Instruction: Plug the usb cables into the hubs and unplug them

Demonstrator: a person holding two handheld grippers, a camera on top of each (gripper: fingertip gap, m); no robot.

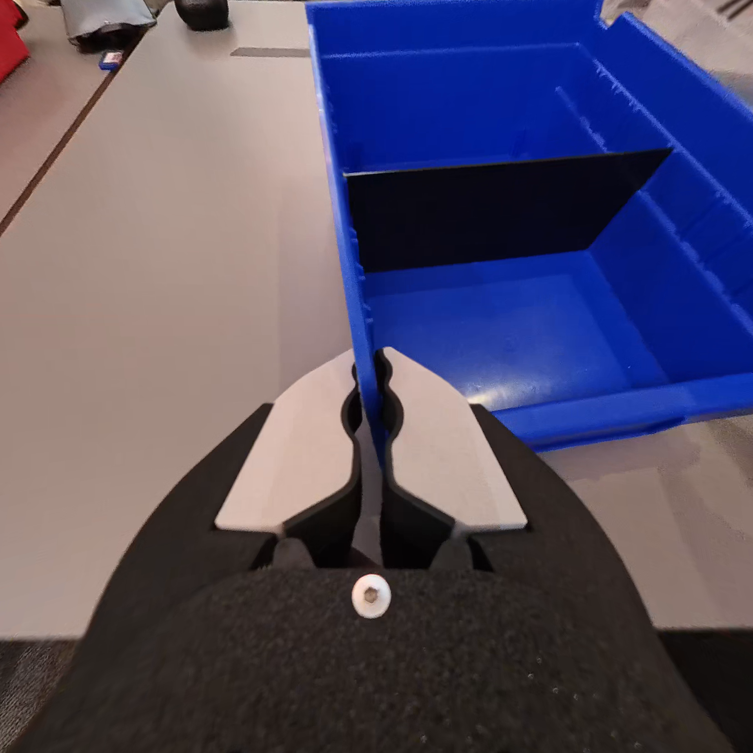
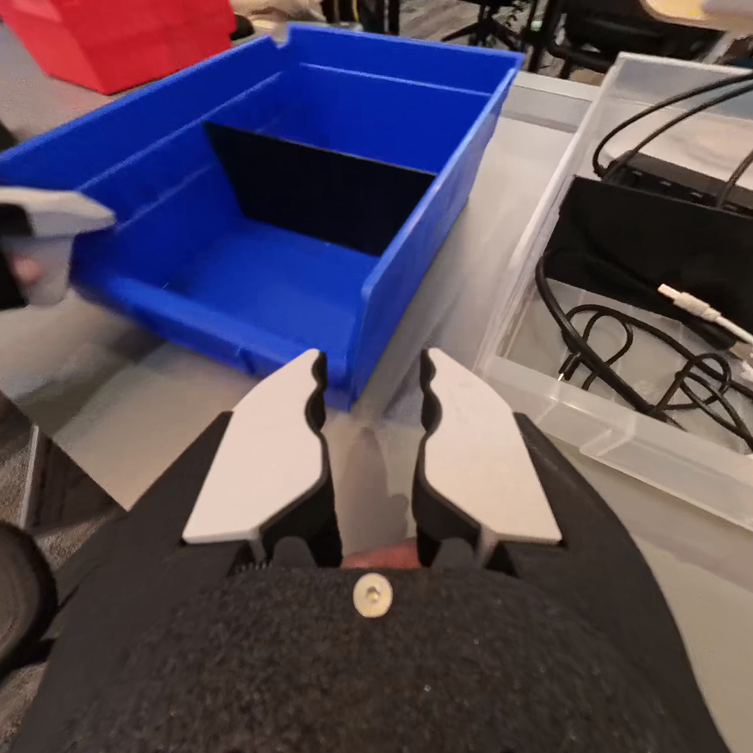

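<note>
Beside the bare blue bin, a clear tub holds black cables.

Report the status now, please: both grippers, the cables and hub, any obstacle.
Left hand-held gripper shut on blue plastic bin's side wall. Right hand-held gripper open, empty. Black cables, black hub untouched in clear plastic box. Bin beside box.

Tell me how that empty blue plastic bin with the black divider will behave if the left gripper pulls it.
The blue plastic bin looks empty, so probably light. Its moulded walls look stiff. Gripped by the left gripper on one side wall only, it may pivot across the smooth grey table.
</note>
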